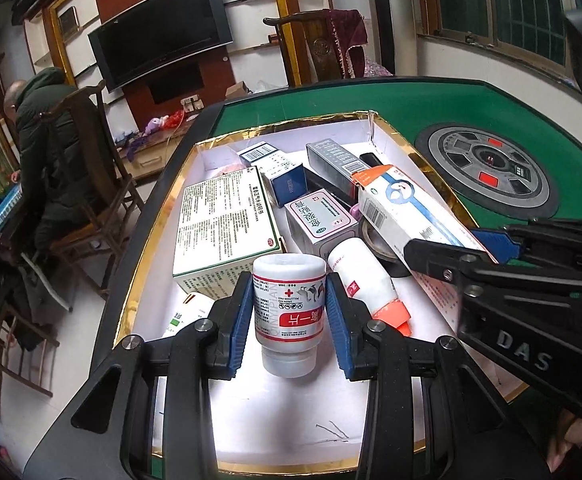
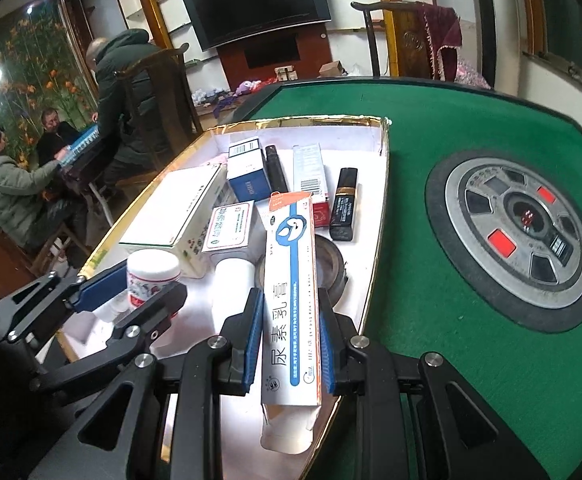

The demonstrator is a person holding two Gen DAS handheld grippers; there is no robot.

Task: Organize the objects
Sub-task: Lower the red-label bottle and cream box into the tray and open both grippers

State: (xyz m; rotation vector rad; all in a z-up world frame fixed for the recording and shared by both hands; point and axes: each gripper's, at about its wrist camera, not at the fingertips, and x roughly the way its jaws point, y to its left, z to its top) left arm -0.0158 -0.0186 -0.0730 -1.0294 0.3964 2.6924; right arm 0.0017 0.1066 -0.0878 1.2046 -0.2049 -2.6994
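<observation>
White medicine bottle (image 1: 289,312) (red-printed label) sits clamped in the left tool (image 1: 289,320), above the gold-rimmed tray (image 1: 159,216) on the green table (image 2: 431,152); beside it, the right tool (image 2: 287,344) is clamped on a long ointment box (image 2: 291,280) over the tray's near edge.

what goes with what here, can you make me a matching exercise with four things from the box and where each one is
Things:
1. white pill bottle
2. long ointment carton
3. black tube with gold band
4. roll of tape

Places:
A. between the right claw's pads
B. partly under the long carton
C. between the left claw's pads
D. on the box floor, near its right wall

Pairs: 1-C, 2-A, 3-D, 4-B
</observation>
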